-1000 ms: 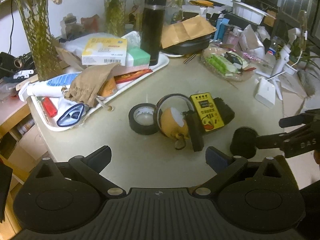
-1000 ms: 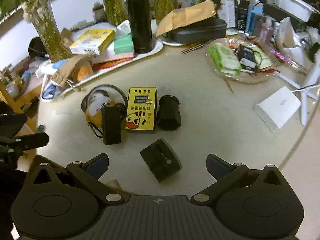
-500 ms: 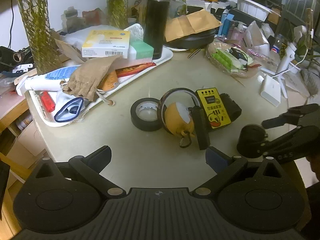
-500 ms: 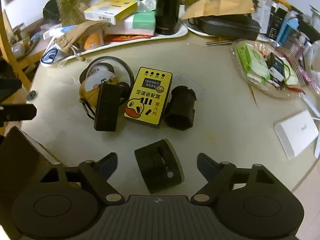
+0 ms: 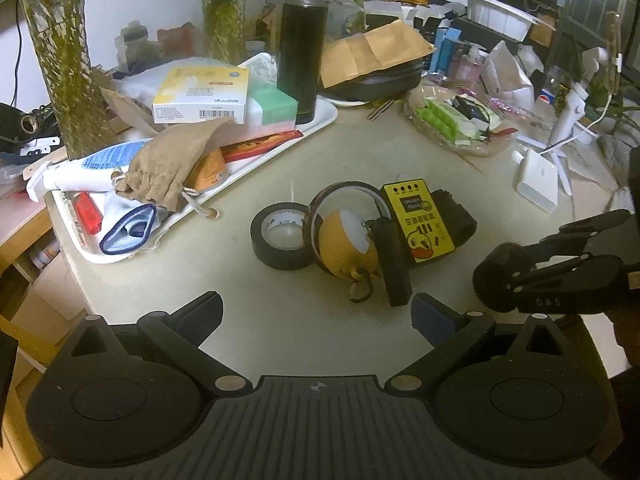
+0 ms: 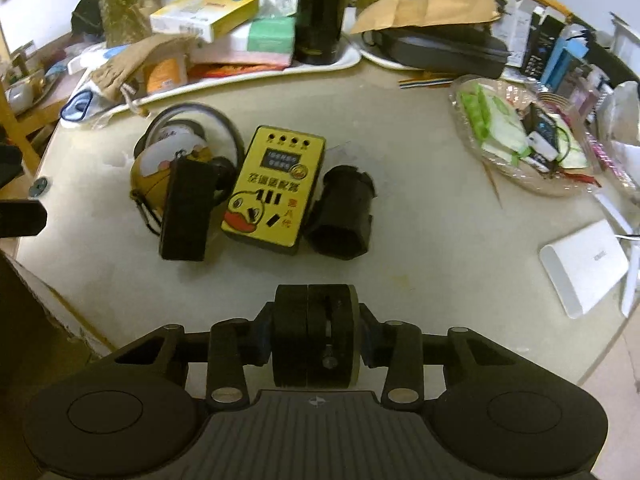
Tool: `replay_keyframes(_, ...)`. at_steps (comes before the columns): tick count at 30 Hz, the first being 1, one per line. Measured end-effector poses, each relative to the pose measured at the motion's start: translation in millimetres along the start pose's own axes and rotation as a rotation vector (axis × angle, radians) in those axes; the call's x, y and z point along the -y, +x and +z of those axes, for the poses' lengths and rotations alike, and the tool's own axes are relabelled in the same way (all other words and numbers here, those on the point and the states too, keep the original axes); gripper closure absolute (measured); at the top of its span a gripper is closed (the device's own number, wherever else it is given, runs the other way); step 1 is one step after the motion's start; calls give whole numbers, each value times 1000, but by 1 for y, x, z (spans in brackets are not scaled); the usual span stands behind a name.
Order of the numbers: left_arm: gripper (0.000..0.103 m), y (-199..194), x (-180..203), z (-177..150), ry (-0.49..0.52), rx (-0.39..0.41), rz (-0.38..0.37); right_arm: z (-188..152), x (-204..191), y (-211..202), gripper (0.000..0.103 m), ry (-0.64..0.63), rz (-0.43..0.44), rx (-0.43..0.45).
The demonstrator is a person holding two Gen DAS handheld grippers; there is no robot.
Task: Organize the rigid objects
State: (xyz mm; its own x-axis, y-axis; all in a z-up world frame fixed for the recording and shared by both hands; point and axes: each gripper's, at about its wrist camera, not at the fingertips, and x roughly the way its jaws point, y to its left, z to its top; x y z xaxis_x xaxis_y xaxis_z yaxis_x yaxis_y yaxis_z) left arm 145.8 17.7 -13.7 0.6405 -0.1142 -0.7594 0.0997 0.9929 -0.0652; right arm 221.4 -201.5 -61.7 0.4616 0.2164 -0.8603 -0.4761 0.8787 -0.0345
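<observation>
Closest to me, my right gripper (image 6: 316, 340) has just been closing and its pads now press on both flat faces of a black disc-shaped part (image 6: 316, 338), which sits on edge between the fingers near the front rim of the pale table (image 6: 420, 184). From the left wrist view the same part shows as a dark round lump (image 5: 500, 276) clamped at the tip of the right gripper (image 5: 520, 276), off to the right side. My left gripper (image 5: 316, 312) stands wide apart with nothing between its fingers, hanging above bare tabletop. Just past it lies a row of things touching one another: a black tape roll (image 5: 280, 242), an orange-yellow round gadget (image 5: 346, 248) leaning inside a thin dark ring, a black rectangular block (image 5: 394, 264), a yellow box with a duck printed on it (image 5: 418, 220) and, on its far side, a black stubby cylinder (image 6: 344, 220) lying on its side. Farther back on the left is a white tray (image 5: 320, 120) piled with a brown drawstring pouch (image 5: 172, 164), a yellow and white carton (image 5: 202, 94) and an upright black flask (image 5: 302, 44). To the right sit a clear dish of packets (image 5: 456, 120) and a white flat box (image 5: 538, 184).
</observation>
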Motion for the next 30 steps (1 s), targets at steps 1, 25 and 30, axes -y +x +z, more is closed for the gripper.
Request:
replay_keyframes(1, 0, 0, 0, 0, -2, 3, -1, 0, 2, -3, 60, 16, 3, 14)
replay_keyframes(25, 13, 22, 27, 26, 134, 71, -48, -10, 27, -48, 60, 159, -39, 173)
replay_keyframes(30, 14, 37, 23, 41, 150, 85, -30, -11, 31, -51, 60, 174, -34, 185)
